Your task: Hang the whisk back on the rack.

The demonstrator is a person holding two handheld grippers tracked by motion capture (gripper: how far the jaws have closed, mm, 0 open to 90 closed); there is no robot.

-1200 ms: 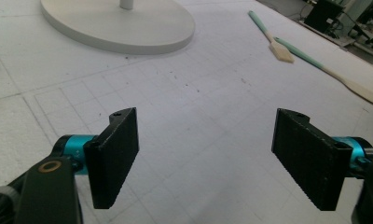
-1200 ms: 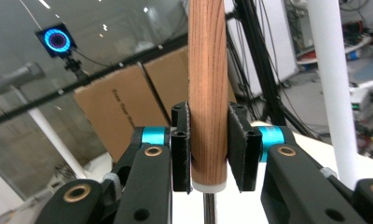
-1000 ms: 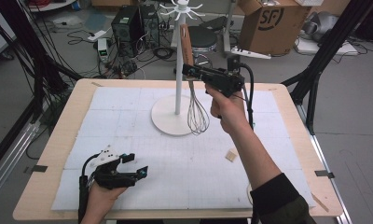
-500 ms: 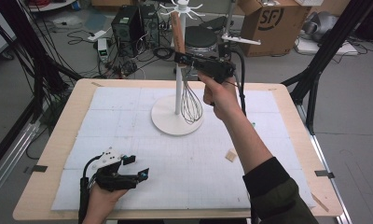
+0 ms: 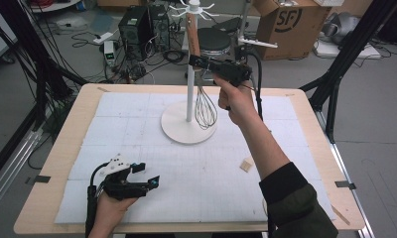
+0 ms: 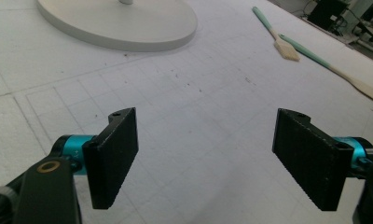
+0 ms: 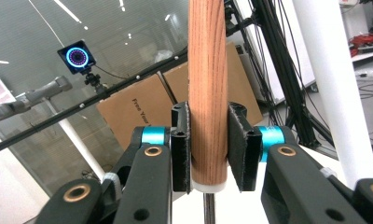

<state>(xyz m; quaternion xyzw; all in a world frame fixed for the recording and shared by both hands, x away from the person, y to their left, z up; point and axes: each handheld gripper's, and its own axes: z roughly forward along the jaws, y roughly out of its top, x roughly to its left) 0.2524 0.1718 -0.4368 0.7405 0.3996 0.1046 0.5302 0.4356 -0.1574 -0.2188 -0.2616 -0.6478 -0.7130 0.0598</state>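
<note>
A whisk with a wooden handle [image 5: 192,32] and wire loops [image 5: 205,106] hangs upright beside the pole [image 5: 189,94] of a white hook stand. My right gripper [image 5: 196,60] is shut on the lower part of that handle. In the right gripper view the pads clamp the wooden handle [image 7: 208,93] on both sides, my right gripper [image 7: 208,144] just above the handle's white end. My left gripper [image 5: 148,173] rests near the table's front left, open. Nothing but mat lies between its jaws [image 6: 205,158].
The stand's round white base [image 5: 186,130] sits mid-table on a white gridded mat [image 5: 112,129]; its hooks [image 5: 194,7] fan out on top. A teal-handled brush [image 6: 275,35] and teal-handled spatula [image 6: 334,70] lie on the mat right of the base. Cardboard box [image 5: 291,20] and cables lie beyond the table.
My right gripper has carried the whisk toward the far side of the table and slightly left, closer to the stand's pole. The left gripper has stayed put.
</note>
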